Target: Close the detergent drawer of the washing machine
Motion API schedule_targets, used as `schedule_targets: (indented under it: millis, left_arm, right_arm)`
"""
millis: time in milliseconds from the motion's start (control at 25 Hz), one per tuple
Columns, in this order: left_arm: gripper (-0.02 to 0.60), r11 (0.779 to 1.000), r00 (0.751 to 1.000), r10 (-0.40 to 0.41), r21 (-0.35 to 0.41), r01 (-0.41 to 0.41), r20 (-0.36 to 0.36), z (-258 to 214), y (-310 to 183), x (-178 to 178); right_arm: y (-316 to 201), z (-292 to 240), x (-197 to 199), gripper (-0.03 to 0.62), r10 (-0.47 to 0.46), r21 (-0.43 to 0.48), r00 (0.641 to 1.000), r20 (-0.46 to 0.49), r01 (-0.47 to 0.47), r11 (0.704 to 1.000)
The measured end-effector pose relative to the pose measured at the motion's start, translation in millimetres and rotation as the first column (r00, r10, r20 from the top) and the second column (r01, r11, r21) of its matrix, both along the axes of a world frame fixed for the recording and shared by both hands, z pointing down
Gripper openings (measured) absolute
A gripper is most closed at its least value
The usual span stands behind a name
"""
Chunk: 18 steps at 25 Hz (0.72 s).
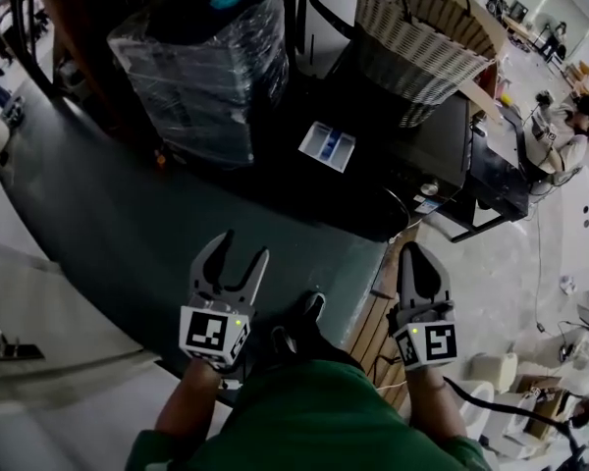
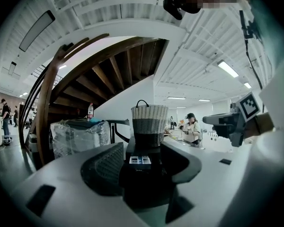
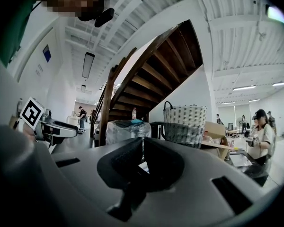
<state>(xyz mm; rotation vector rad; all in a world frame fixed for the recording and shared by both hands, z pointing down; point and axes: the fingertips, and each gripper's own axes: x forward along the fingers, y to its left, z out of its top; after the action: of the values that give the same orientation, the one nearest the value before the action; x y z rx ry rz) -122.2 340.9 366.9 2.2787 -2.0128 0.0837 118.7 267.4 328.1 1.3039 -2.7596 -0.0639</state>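
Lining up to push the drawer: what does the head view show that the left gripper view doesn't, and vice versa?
Head view only: the person's green sleeves, and the floor stretch in front of the washing machine. Left gripper view only: the wooden staircase's underside. Both: the pulled-out detergent drawer, the wicker basket, the plastic-wrapped bundle, the left claw with jaws apart and empty, and the right claw.

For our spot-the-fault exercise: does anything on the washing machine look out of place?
Yes. The detergent drawer stands pulled out of the dark washing machine, its white and blue compartments exposed. Nothing looks spilled or broken.
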Motion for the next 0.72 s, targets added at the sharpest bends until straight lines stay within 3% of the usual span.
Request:
schedule_targets:
  millis: [320,720]
  left_arm:
    - [0.256,0.998,0.999,-0.015,-0.056,0.018,0.046,18.6,-64.8,-6.0]
    - [0.256,0.987,0.995,-0.01,-0.156,0.026,0.102,40.9,-137.3,5.3]
  right_arm:
    - [-77.4,14.9,-14.0,0.025,-0.042,-0.025,0.998,0.049,0.044,0.999]
    - [-154.7,26.8,3.0,0.025,-0.03,-0.071,0.992,0.119,0.039,0.997]
